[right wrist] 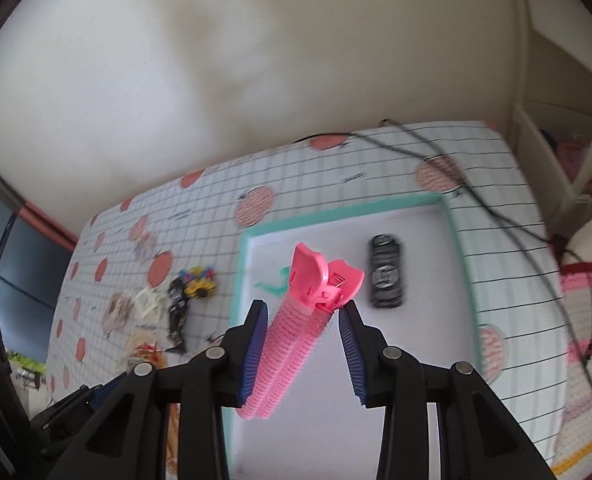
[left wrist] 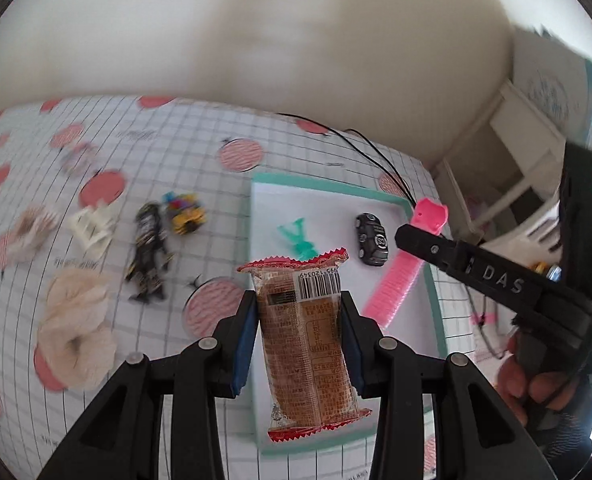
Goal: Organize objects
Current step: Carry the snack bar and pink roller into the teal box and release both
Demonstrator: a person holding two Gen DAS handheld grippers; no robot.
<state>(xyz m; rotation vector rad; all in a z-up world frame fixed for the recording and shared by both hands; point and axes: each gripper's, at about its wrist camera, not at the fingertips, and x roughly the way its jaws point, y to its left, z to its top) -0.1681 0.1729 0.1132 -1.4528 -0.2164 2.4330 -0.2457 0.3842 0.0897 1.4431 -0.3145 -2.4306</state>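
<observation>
Pink ridged plastic forms the hair-roller clip held between the blue pads of the right gripper; the jaws are closed on its bristled barrel. Its long axis runs from the lower centre of the right wrist frame up and to the right, with the smooth flared clip end pointing away from the camera. In the left wrist view the same clip is partly covered by the right gripper's black finger.

The left gripper is clamped on a snack packet: clear crinkled film over a brown cake, red serrated seals at both ends, a barcode label near the top. Its long axis is near vertical in the frame, and its lower end overlaps the tray edge.

Both items hang above a white tray with a teal rim, at centre right of the frame. On the tray lie a black toy car and a teal plastic piece, the latter partly hidden by the packet.

Left of the tray, on the gridded, pink-dotted cloth, several small items are motion-blurred; a dark figure and a fluffy cream ring can be made out. A hand is cut off at the right edge.
</observation>
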